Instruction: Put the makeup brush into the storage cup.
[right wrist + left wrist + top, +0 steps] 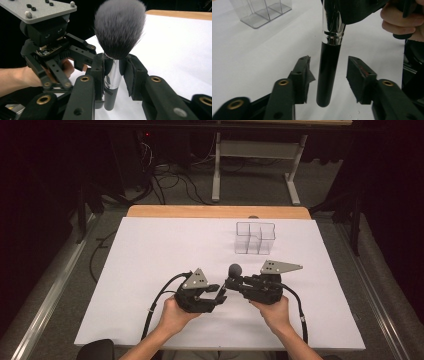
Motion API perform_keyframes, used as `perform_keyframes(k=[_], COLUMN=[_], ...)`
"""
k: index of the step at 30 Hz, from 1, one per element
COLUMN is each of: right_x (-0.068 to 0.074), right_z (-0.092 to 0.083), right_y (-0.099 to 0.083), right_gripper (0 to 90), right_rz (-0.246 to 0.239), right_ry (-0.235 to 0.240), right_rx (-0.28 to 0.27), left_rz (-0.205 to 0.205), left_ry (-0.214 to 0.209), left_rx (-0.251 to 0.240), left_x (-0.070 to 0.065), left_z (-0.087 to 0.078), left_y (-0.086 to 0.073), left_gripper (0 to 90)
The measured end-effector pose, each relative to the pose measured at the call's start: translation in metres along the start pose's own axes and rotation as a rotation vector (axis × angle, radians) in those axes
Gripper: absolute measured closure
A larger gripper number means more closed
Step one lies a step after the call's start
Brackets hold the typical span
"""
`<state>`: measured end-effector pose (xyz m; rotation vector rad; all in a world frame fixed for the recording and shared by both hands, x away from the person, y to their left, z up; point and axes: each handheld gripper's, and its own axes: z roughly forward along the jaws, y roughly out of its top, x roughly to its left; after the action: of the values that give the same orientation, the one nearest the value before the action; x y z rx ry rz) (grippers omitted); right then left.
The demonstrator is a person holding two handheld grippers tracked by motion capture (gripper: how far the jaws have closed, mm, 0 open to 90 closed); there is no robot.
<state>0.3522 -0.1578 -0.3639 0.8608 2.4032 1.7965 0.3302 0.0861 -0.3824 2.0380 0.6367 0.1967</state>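
Note:
A makeup brush with a grey bristle head, silver ferrule and black handle stands upright above the white table near the front. My right gripper is shut on its silver ferrule, and in the right gripper view the bristles rise above the pads of this gripper. My left gripper is open, just left of the right one. In the left gripper view its jaws stand on either side of the black handle, with a gap on each side, not touching it.
A clear plastic organizer with several compartments stands behind the grippers, right of centre, and appears in the left gripper view. White sheet covers the table; a wooden edge runs along the back. Cables and a table frame lie on the floor beyond.

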Motion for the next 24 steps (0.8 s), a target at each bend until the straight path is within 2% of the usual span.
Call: perform_keyframes(k=[4, 6, 9, 12, 16, 22, 24], right_x=[-0.003, -0.003, -0.004, -0.005, -0.004, -0.003, -0.003], right_z=[-0.007, -0.01, -0.014, -0.016, -0.019, -0.019, -0.019], right_y=[0.002, 0.003, 0.004, 0.005, 0.008, 0.008, 0.008], right_gripper=[73.0, 72.9, 72.9, 73.0, 73.0, 73.0, 73.0], right_rz=[-0.007, -0.014, -0.024, -0.027, -0.031, -0.044, -0.062], right_ry=[-0.023, -0.034, -0.048, -0.054, -0.064, -0.072, -0.082], right_rx=[-0.007, -0.009, -0.007, -0.011, -0.015, 0.001, 0.012], left_rz=[-0.02, -0.035, -0.053, -0.044, -0.028, -0.063, -0.072], left_ry=[0.023, 0.036, 0.041, 0.051, 0.102, 0.138, 0.161], left_rx=[-0.023, -0.044, -0.069, -0.089, -0.105, -0.137, -0.156], left_x=[0.002, 0.004, 0.008, 0.009, 0.009, 0.018, 0.022], left_z=[-0.003, -0.007, -0.012, -0.018, -0.028, -0.049, -0.056], left_y=[0.0, 0.001, 0.001, 0.001, 0.002, 0.0, -0.002], left_gripper=[39.0, 36.0, 33.3, 31.9, 29.0, 29.0, 28.7])
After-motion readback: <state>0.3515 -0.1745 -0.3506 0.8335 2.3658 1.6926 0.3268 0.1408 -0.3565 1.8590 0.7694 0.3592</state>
